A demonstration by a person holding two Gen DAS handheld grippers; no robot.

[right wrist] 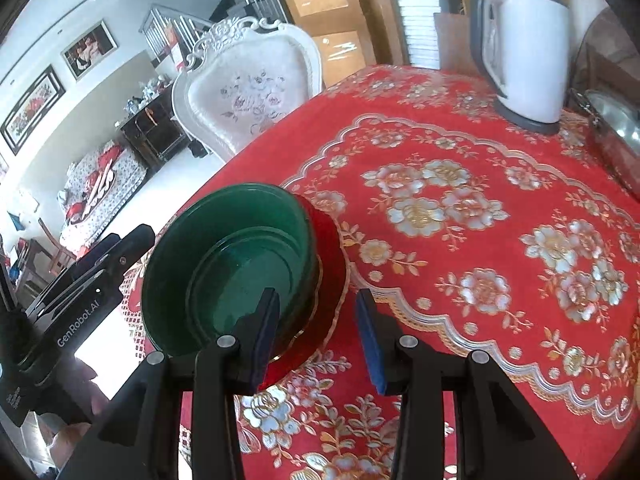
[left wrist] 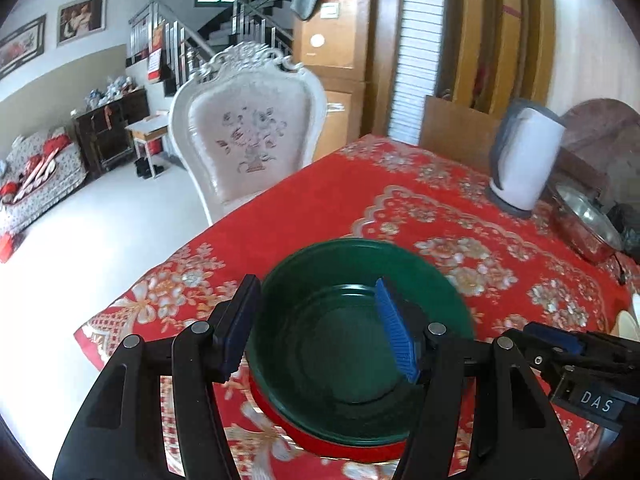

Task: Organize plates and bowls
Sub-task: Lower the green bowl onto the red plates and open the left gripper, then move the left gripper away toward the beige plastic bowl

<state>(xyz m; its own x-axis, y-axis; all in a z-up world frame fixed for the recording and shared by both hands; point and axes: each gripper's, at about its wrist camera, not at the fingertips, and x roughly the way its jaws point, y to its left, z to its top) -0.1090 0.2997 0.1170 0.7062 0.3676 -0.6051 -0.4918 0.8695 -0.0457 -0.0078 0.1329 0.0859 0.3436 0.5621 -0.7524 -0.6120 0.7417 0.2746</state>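
A dark green bowl [left wrist: 352, 344] sits on a red plate [left wrist: 320, 444] near the table's left corner. My left gripper [left wrist: 320, 324] is open, with the bowl's left rim between its jaws; the left pad is outside the bowl and the right pad is inside. In the right wrist view the green bowl [right wrist: 232, 264] and the red plate [right wrist: 330, 248] show at the left. My right gripper [right wrist: 318, 340] is open over their near right rim, the left pad over the bowl, the right pad over the cloth. The left gripper's body [right wrist: 80, 296] shows at far left.
A red floral tablecloth [right wrist: 460, 220] covers the table. A white electric kettle [right wrist: 524, 48] stands at the back right beside a steel pot [left wrist: 588, 220]. A white carved chair [left wrist: 248, 128] stands behind the table's far left edge. A pale dish edge [left wrist: 628, 324] shows at right.
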